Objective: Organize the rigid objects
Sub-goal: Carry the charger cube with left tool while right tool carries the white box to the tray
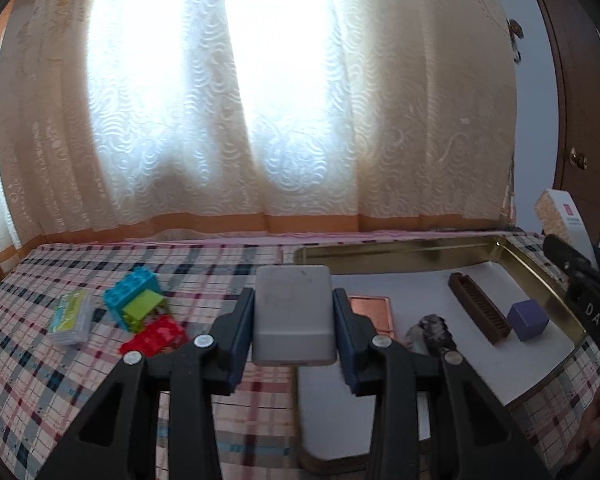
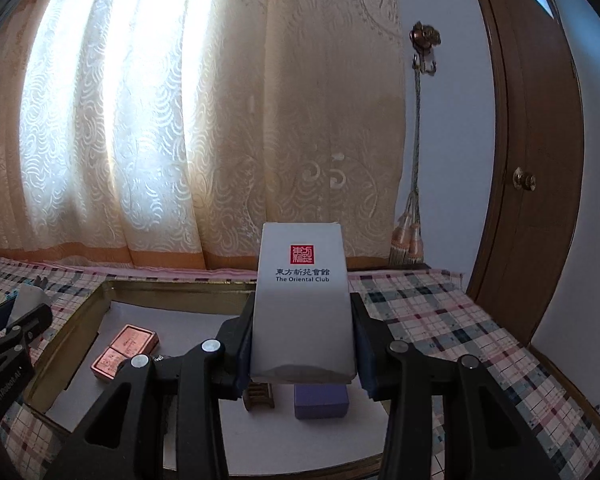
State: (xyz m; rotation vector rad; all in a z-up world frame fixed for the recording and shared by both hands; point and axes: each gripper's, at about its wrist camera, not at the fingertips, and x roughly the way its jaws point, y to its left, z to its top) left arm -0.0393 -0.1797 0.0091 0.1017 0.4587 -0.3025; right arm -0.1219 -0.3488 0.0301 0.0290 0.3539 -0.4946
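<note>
Grey and smooth, a small rounded box sits clamped between the fingers of the left gripper, their blue pads pressing on its two long sides; it is held above the near left corner of a gold-rimmed tray that lies on a checked cloth covering the worktop. Only the left wrist view shows what waits outside the tray: a stack of blue, green and red toy bricks and, beside it further left, a small clear case with green contents, both on the cloth. That view also takes in the tray's white floor with a copper-coloured tin, a mottled dark stone-like lump whose nature cannot be told, a brown comb-like bar and a purple cube just beside the bar. The right wrist view gives what the other only glimpses at its edge: a tall white packet printed with a red seal and "The Oriental Club", gripped by its sides in the right gripper and held over the tray's right part, above the purple cube and the end of the brown bar. From here the copper tin shows a lettered lid in two panels. A lit cream curtain hangs behind, with a brown door at the right.
</note>
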